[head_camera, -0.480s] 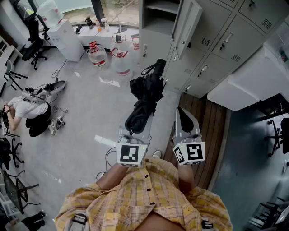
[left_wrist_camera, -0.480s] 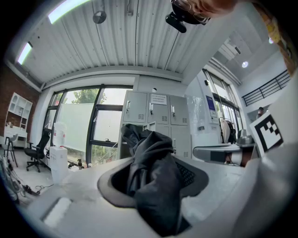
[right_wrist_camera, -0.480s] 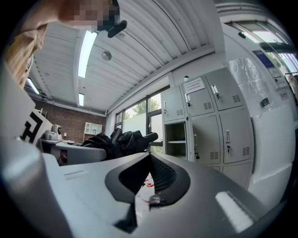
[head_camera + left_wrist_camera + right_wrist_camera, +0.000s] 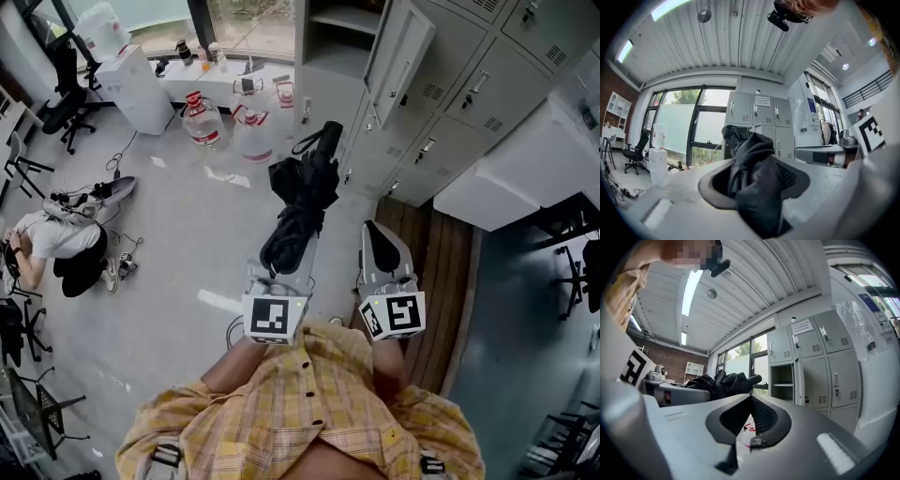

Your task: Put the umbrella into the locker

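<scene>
A folded black umbrella sticks out level from my left gripper, which is shut on its lower end. Its handle end points toward the grey lockers. In the left gripper view the black fabric fills the gap between the jaws. One locker compartment stands open, its door swung out to the right. The right gripper view shows this open locker ahead and the umbrella to the left. My right gripper is beside the left one, shut and empty.
Water jugs and a white dispenser stand on the floor left of the lockers. A person crouches at far left among cables and office chairs. A white desk is at the right, by a wooden floor strip.
The head view has shifted slightly, so the open locker door sits a bit further right. Both grippers and the umbrella keep the same pose.
</scene>
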A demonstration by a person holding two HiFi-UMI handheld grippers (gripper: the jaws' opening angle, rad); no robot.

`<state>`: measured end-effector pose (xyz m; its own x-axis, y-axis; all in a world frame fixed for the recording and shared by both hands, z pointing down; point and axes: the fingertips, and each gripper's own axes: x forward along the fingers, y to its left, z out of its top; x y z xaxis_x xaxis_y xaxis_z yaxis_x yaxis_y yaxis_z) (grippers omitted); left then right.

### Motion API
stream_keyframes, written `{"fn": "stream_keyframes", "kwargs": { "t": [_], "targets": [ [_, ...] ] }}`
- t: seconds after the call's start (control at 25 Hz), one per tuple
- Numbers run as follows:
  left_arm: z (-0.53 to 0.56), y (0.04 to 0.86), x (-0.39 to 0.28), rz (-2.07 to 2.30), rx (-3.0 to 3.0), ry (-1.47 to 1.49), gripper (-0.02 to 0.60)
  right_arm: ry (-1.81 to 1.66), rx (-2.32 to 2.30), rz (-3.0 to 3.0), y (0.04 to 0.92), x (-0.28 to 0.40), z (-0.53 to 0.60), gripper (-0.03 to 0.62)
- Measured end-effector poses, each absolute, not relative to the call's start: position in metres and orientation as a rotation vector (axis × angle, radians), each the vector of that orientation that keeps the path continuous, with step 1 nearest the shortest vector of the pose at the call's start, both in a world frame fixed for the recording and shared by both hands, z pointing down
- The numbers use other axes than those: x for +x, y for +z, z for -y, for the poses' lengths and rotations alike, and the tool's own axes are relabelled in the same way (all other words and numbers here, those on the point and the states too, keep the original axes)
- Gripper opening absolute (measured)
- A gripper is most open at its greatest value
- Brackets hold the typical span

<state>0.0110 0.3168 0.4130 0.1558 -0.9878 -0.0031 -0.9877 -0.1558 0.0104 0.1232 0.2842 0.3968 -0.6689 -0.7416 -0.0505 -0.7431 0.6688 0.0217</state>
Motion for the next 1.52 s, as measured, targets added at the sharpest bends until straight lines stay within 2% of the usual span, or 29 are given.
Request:
{"fn": "stream_keyframes", "kwargs": {
  "t": [0.72, 1.52],
  "targets": [
    [-0.274, 0.413, -0.028, 1.975, 2.458, -0.059, 0.210, 0.089, -1.330, -2.789, 0.395, 0.078, -0.249, -0.002],
    [-0.041, 0.422, -0.058, 1.980, 2.417, -0.003, 0.210, 0.021, -1.337, -2.787, 0.407, 0.051, -0.015, -0.002]
  ]
}}
